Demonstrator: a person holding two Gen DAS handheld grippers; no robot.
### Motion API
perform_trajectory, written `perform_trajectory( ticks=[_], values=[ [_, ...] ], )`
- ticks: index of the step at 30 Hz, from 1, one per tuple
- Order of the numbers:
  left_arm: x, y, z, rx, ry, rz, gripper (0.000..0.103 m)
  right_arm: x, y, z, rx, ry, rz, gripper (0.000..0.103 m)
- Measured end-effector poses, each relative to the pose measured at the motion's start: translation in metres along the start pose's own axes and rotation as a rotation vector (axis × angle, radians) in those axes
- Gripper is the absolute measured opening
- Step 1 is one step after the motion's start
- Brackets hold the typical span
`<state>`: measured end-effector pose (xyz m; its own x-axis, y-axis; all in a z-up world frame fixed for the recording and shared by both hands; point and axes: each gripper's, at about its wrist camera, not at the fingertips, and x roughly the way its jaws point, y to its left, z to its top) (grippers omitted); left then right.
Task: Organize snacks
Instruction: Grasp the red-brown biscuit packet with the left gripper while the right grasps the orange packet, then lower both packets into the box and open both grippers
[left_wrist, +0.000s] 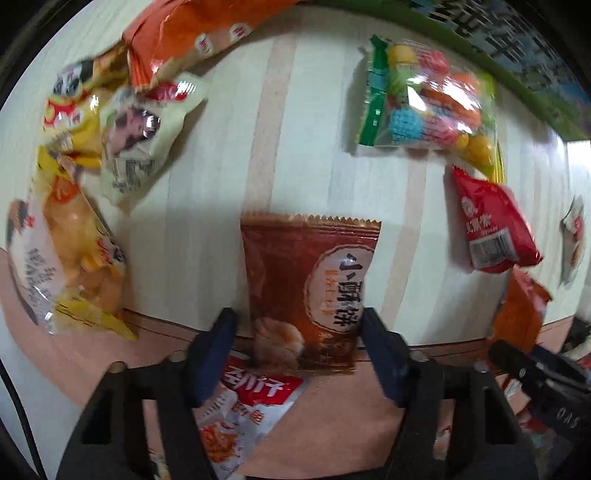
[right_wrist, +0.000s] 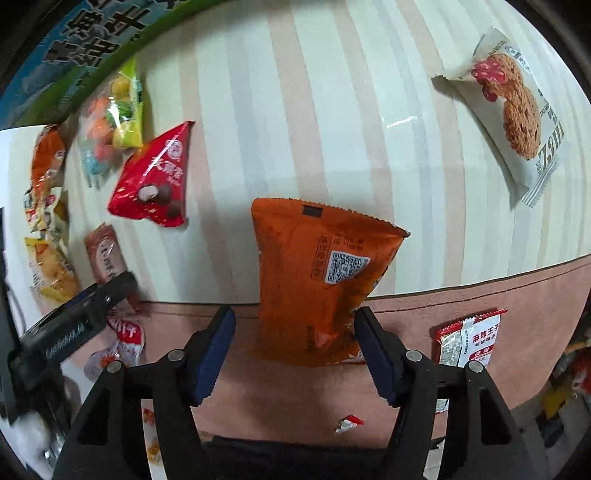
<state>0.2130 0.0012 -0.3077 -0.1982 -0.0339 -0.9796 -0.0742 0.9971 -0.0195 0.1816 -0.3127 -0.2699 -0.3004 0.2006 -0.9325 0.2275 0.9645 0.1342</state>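
While both grippers point steeply down at the striped tabletop (right_wrist: 332, 110), each has a packet between its blue pads. The left gripper (left_wrist: 299, 354) frames a brown biscuit packet (left_wrist: 314, 280); the right pad meets the packet's edge, the left pad stands just clear, so a firm clamp cannot be confirmed. A red-and-white packet (left_wrist: 255, 402) lies under it on the pink border. The right gripper (right_wrist: 295, 354) frames an orange packet (right_wrist: 317, 280) with a QR code; only its right pad touches the foil. Nearby lie a clear bag of coloured sweets (left_wrist: 428, 99), a red packet (right_wrist: 155, 181) and a cookie packet (right_wrist: 517, 110), well apart.
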Motion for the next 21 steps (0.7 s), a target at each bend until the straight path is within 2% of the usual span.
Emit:
perform_trajectory(
  ticks=[1,4,6,7,13,16,21],
  values=[
    [-0.002,-0.001,-0.001,0.011,-0.009,0.008,0.054,0.000,-0.003,0.000,0.006,0.003,-0.007,0.070],
    [-0.003,-0.004,-0.003,0.013,-0.014,0.004,0.052,0.007,-0.008,-0.002,0.000,-0.020,-0.048,0.067],
    [-0.002,-0.004,-0.006,0.010,-0.024,0.009,0.052,0.010,0.000,-0.007,-0.019,-0.055,-0.095,0.052],
    [-0.003,-0.004,-0.007,0.005,-0.031,0.008,0.052,0.009,-0.001,-0.010,-0.031,-0.071,-0.105,0.051],
    [-0.019,0.000,-0.037,-0.012,-0.082,-0.008,0.052,0.000,-0.016,-0.021,-0.010,-0.086,-0.047,0.045],
    [-0.037,0.008,-0.055,-0.003,-0.111,-0.033,0.052,-0.024,-0.026,-0.030,-0.038,-0.110,-0.015,0.045],
    [-0.097,0.002,-0.070,0.023,-0.183,-0.121,0.052,-0.060,-0.012,-0.054,-0.085,-0.160,0.069,0.045]
  ],
)
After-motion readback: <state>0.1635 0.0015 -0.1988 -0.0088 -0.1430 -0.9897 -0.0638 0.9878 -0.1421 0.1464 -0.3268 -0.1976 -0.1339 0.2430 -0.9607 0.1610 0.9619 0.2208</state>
